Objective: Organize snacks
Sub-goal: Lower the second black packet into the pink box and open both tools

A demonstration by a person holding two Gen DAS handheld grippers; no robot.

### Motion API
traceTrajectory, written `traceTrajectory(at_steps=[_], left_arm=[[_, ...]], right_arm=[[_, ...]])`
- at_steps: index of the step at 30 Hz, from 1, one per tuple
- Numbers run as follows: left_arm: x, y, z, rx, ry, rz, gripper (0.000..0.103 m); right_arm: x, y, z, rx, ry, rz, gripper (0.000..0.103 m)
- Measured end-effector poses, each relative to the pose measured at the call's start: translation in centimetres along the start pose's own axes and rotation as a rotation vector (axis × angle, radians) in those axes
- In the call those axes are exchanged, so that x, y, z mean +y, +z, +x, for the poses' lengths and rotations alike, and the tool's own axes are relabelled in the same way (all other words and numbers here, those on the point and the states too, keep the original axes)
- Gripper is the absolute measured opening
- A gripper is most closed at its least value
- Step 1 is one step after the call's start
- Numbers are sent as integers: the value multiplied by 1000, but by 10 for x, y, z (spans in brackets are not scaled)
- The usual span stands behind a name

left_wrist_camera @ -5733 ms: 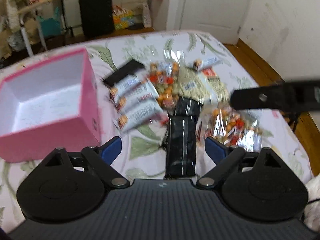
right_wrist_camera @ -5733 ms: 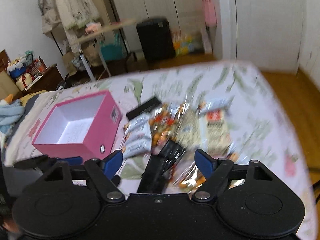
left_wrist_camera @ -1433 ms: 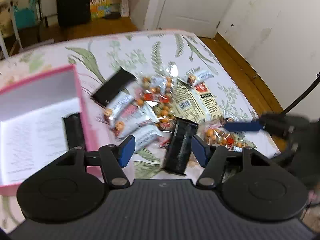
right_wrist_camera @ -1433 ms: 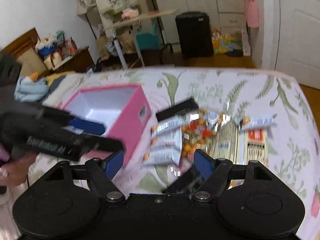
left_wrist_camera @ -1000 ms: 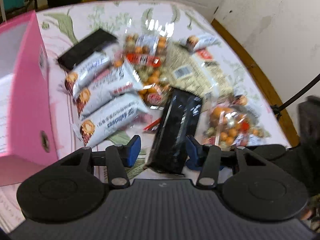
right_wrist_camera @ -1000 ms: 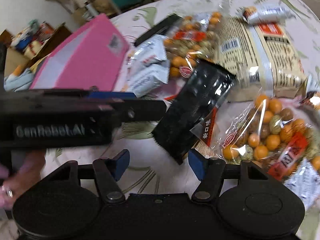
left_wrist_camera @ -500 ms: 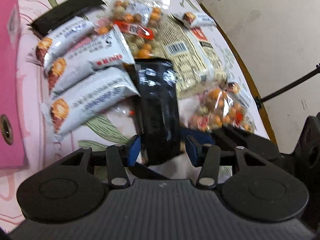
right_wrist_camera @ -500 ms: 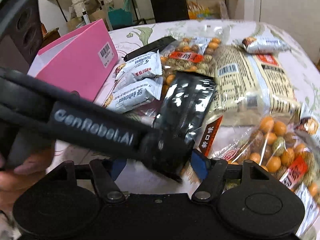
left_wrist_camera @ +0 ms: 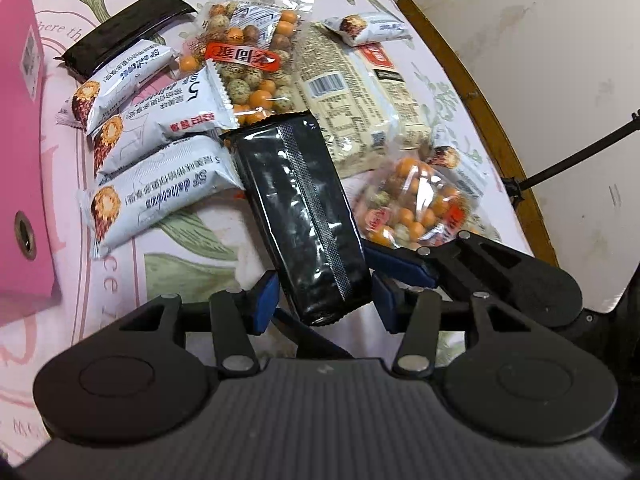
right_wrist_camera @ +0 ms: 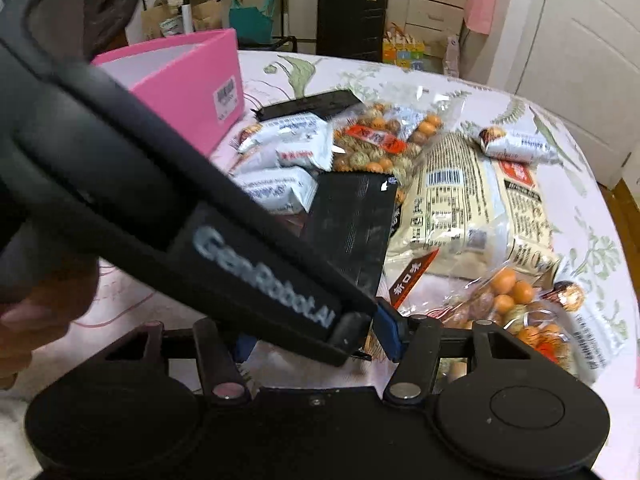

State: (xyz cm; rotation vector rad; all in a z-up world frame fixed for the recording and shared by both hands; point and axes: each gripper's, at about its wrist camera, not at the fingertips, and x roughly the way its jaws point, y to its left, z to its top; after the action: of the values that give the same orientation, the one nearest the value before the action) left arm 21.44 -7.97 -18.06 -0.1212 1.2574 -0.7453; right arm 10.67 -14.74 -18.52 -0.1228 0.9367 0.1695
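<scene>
Snacks lie heaped mid-bed, near its right edge; the black pack (left_wrist_camera: 300, 220) rests on the heap with its near end between the left gripper's (left_wrist_camera: 324, 304) blue pads, which sit spread with gaps either side, not pinching. The right gripper (right_wrist_camera: 316, 340) is also spread, empty, its view crossed by the left tool's body, so the two crowd one spot. The pink box (left_wrist_camera: 20, 140) stands at the left edge; its inside is hidden here, so what is stowed cannot be told. Most remains, I judge: three white bars (left_wrist_camera: 156, 196), two nut bags (left_wrist_camera: 248, 64), the beige pack (left_wrist_camera: 352, 100), another black pack (left_wrist_camera: 124, 28), a small bar (left_wrist_camera: 368, 28).
</scene>
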Motion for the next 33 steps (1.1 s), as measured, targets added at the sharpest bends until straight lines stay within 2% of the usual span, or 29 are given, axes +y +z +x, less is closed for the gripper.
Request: traceTrajectory(at_steps=[12, 18, 26, 33], left_arm=[[-31, -20, -57, -12, 50, 21, 48], [-36, -37, -98, -53, 61, 6, 48], [-21, -48, -149, -97, 95, -19, 48], [18, -41, -189, -177, 140, -68, 48]], right_arm=[[14, 11, -52, -8, 35, 5, 62], [29, 23, -78, -24, 83, -24, 62], [64, 41, -100, -69, 105, -116, 61], [98, 77, -95, -107, 135, -213, 59]])
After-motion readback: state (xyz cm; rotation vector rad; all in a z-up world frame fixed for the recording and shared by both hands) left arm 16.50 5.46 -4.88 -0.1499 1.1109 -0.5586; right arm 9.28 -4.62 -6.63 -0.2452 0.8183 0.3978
